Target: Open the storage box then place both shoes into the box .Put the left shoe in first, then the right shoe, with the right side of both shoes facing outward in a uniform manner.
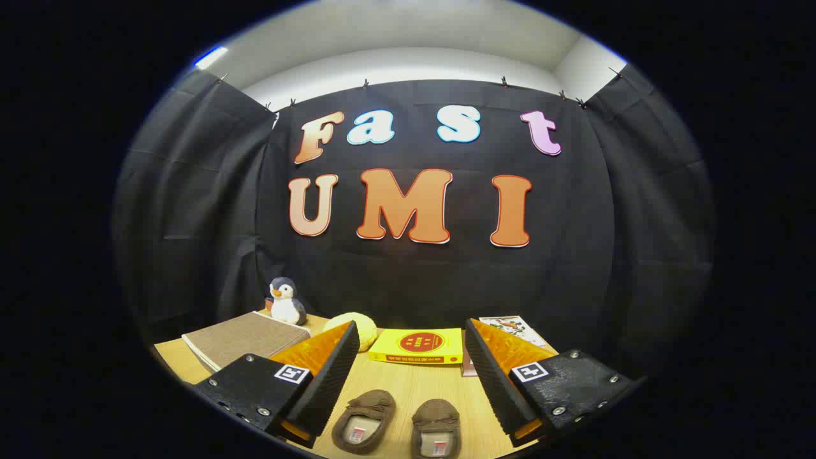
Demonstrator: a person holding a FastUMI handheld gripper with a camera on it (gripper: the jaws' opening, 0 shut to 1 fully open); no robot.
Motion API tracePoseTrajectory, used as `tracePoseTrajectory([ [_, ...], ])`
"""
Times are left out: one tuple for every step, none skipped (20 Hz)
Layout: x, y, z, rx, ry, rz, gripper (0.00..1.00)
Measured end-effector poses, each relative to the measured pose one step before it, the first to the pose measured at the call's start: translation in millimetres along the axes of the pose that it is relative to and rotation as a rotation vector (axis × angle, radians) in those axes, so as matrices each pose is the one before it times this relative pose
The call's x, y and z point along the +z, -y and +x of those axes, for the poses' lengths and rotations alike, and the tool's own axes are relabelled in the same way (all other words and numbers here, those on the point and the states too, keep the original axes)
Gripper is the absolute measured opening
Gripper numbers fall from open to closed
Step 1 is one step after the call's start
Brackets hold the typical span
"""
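Two brown slip-on shoes lie side by side on the wooden table, toes pointing away from me: the left shoe (364,421) and the right shoe (437,428). Both sit low between my fingers, close to me. My gripper (408,336) is open, its fingers spread wide above the shoes, with nothing held. A yellow box (417,346) with a red round mark on its lid lies closed just beyond the fingertips, near the black cloth wall.
A grey-brown book or folder (242,339) lies to the left of my left finger. A plush penguin (286,301) stands behind it. A pale yellow round object (364,326) sits beside the yellow box. A printed card (513,326) lies behind my right finger.
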State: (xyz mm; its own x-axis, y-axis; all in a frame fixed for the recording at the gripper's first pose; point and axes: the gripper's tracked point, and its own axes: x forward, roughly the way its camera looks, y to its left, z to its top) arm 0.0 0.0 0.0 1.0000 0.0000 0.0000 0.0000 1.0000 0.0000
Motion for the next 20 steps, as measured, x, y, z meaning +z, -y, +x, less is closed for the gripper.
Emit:
tracePoseTrajectory([
  [0.13, -4.55, 0.23, 0.00525, 0.00047, -0.00257, 0.99],
  [0.53, -3.35, 0.26, -0.00084, 0.00198, -0.00463, 0.99],
  [-1.01, -2.22, 0.3, 0.00123, -0.0007, -0.00326, 0.99],
  [-1.92, -3.26, -0.34, 0.00123, -0.00339, -0.00157, 0.99],
  [-0.42, -1.11, 0.22, -0.00085, -0.00116, 0.00247, 0.99],
  [-1.17, -0.6, -0.51, 0.0007, -0.00424, 0.00524, 0.99],
  [-2.07, -0.44, 0.58, -0.00093, -0.00542, 0.00624, 0.99],
  [-1.79, 0.03, -0.66, 0.00095, -0.00722, 0.0058, 0.99],
  [-0.73, -0.1, 0.34, 0.00009, -0.00485, 0.00307, 0.99],
  [-0.59, 0.95, 1.03, -0.00121, -0.00253, 0.00216, 0.99],
  [0.19, 0.43, 0.3, 0.00076, -0.00085, 0.0011, 0.99],
  [-0.76, 0.57, -0.17, -0.00119, -0.00265, -0.00101, 0.99],
  [-1.26, 0.6, 0.91, 0.00065, -0.00301, -0.00138, 0.99],
  [-1.04, -0.72, 0.89, 0.00371, -0.00254, -0.00042, 0.99],
  [-1.02, -0.24, 1.01, 0.00256, -0.0025, 0.00182, 0.99],
  [-1.39, -1.19, 0.97, 0.00531, -0.00472, 0.00358, 0.99],
  [-2.02, -2.5, 0.44, 0.0089, -0.00509, 0.00595, 0.99],
  [-1.78, -1.14, 1.09, 0.00556, -0.00428, 0.00561, 0.99],
  [-2.29, -1.49, 1.6, 0.00646, -0.004, 0.00517, 0.99],
  [-2.61, -2.2, 1.0, 0.00593, -0.0057, 0.00523, 0.99],
])
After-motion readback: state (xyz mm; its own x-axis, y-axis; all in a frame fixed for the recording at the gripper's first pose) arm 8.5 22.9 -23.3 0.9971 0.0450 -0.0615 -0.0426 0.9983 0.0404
